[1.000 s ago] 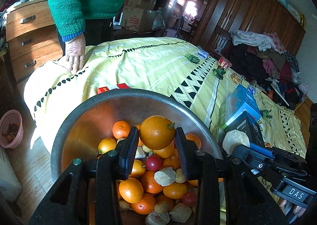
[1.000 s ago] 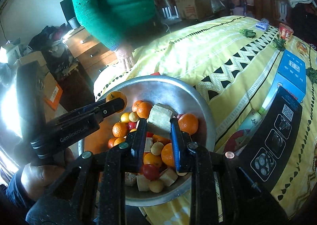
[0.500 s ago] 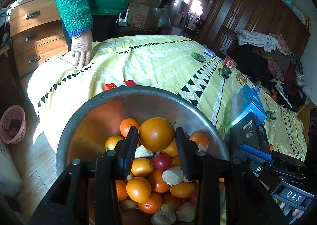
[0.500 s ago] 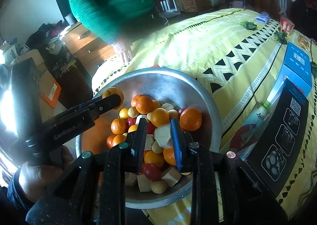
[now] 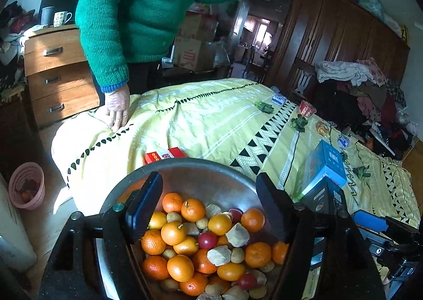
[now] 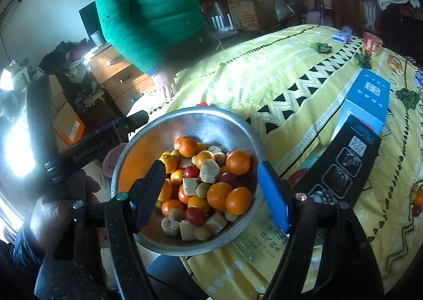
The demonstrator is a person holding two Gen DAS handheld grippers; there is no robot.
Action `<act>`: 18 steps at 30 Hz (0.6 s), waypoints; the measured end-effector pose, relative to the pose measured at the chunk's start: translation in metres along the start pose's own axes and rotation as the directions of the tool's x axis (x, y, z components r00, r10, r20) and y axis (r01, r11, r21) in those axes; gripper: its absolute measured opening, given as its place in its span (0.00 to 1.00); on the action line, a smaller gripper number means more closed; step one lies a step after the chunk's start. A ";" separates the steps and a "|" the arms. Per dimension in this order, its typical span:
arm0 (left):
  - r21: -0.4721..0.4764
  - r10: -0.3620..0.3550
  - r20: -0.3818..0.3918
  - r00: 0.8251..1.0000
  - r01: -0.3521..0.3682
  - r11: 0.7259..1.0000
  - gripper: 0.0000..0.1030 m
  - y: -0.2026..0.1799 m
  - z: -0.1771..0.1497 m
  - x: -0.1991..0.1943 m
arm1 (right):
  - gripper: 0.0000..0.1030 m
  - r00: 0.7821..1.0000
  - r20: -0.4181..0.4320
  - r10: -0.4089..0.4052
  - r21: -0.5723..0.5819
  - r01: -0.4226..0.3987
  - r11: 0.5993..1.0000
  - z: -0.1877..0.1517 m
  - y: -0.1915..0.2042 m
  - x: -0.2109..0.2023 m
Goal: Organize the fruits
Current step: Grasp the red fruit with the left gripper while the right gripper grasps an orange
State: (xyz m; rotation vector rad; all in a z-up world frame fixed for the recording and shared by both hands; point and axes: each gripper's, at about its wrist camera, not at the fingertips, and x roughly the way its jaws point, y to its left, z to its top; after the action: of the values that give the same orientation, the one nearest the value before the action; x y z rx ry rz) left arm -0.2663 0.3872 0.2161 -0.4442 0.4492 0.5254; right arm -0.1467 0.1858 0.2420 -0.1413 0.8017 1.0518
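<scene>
A metal bowl [image 5: 198, 164] [image 6: 185, 113] sits on the near corner of a yellow quilt. It is full of oranges [image 5: 173, 232] [image 6: 238, 161], red cherry tomatoes [image 5: 207, 239] and pale beige chunks [image 6: 209, 170]. My left gripper [image 5: 208, 202] hovers above the bowl with its jaws opening wide; nothing is between them. My right gripper [image 6: 211, 191] hangs over the fruit in the same way, jaws opening and nothing between the pads. The left gripper [image 6: 136, 119] also shows at the bowl's left rim in the right wrist view.
A person in a green sweater stands across the bed with a hand [image 5: 116, 111] on the quilt. A blue box [image 5: 326, 165] and a black box [image 6: 351, 157] stand right of the bowl. A red packet [image 5: 164, 155] lies behind it. A pink basket [image 5: 26, 186] sits on the floor.
The left gripper let go of the large orange and the right let go of a pale chunk. Both jaws spread wide and both grippers rose a little from the bowl.
</scene>
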 end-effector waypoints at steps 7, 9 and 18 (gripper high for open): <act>0.017 -0.056 0.095 0.994 0.055 0.998 0.76 -0.021 0.018 -0.025 | 0.76 0.996 0.030 -0.078 0.108 0.075 0.991 -0.017 -0.045 -0.035; 0.050 -0.082 0.099 0.992 0.077 0.996 0.76 -0.036 0.018 -0.027 | 0.76 0.994 0.030 -0.101 0.134 0.096 0.986 -0.023 -0.056 -0.040; 0.189 -0.303 0.014 0.953 0.295 0.937 0.76 -0.131 -0.008 -0.022 | 0.76 0.981 0.052 -0.185 0.247 0.167 0.955 -0.060 -0.102 -0.082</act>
State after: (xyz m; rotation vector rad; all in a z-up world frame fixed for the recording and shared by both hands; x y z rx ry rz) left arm -0.2120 0.2728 0.2582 -0.3139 0.3759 0.1947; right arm -0.1150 0.0462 0.2255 0.0343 0.8270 0.7799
